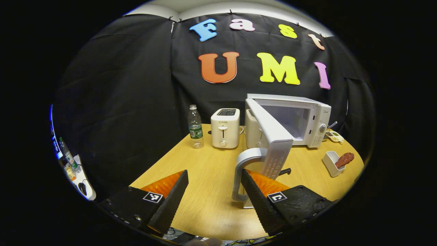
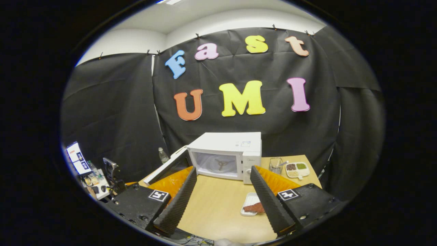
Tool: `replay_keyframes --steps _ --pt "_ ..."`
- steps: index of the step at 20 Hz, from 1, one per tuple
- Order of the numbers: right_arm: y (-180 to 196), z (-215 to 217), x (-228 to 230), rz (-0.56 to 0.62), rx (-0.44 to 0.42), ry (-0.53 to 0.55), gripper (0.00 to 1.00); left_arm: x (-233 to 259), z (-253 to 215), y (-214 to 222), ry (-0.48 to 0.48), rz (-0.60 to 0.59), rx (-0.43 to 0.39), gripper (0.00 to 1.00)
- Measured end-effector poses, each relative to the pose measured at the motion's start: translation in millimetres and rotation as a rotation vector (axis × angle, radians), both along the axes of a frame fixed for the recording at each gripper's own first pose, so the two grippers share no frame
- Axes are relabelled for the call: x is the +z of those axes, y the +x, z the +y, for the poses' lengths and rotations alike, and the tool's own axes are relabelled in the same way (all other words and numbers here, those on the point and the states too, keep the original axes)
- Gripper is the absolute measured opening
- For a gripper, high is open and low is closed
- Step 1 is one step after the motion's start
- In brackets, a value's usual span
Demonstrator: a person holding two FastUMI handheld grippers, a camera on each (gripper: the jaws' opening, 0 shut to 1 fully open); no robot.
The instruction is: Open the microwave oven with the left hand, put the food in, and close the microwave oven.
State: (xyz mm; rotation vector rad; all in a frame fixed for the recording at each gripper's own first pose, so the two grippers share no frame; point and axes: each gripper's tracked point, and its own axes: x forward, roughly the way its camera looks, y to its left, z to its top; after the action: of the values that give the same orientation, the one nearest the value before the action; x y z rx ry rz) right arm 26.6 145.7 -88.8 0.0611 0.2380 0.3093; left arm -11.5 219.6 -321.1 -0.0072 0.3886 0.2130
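Nearest in the right gripper view, the right claw (image 2: 222, 201) hangs open and empty over the bench (image 2: 218, 205). Just ahead and a little to its right, beside its right finger, the food (image 2: 253, 207) lies in a small white tray (image 2: 248, 201), its long axis running across the claw's line. Farther on stands the microwave oven (image 2: 227, 155), door (image 1: 273, 140) swung wide. In the left gripper view the left claw (image 1: 215, 193) gapes empty, its right finger by the door handle (image 1: 244, 171). The right claw looks better placed to fetch the food.

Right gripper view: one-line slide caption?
Open right gripper hovers above the food tray, facing the microwave with its door swung open.
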Motion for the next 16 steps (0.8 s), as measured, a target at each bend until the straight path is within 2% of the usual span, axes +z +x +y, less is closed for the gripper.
replay_keyframes --steps 2,7,12,13,14,16 --pt "7 -11 -13 0.018 -0.018 -0.01 0.92 4 8 -5 0.026 -0.005 0.01 0.92" --pt "34 -63 -80 0.115 -0.084 0.001 0.92 27 15 -32 0.031 -0.018 0.039 0.95" --pt "64 -103 -180 0.319 -0.11 0.083 0.88 78 -31 -42 0.026 -0.083 -0.003 0.95" --pt "68 -104 -201 0.367 -0.098 0.117 0.97 87 -43 -41 0.019 -0.092 -0.014 0.95" --pt "70 -105 -217 0.413 -0.091 0.154 0.86 95 -56 -39 0.013 -0.101 -0.025 0.95" --pt "77 -102 -247 0.505 -0.073 0.222 0.83 109 -77 -34 0.02 -0.116 -0.04 0.95"
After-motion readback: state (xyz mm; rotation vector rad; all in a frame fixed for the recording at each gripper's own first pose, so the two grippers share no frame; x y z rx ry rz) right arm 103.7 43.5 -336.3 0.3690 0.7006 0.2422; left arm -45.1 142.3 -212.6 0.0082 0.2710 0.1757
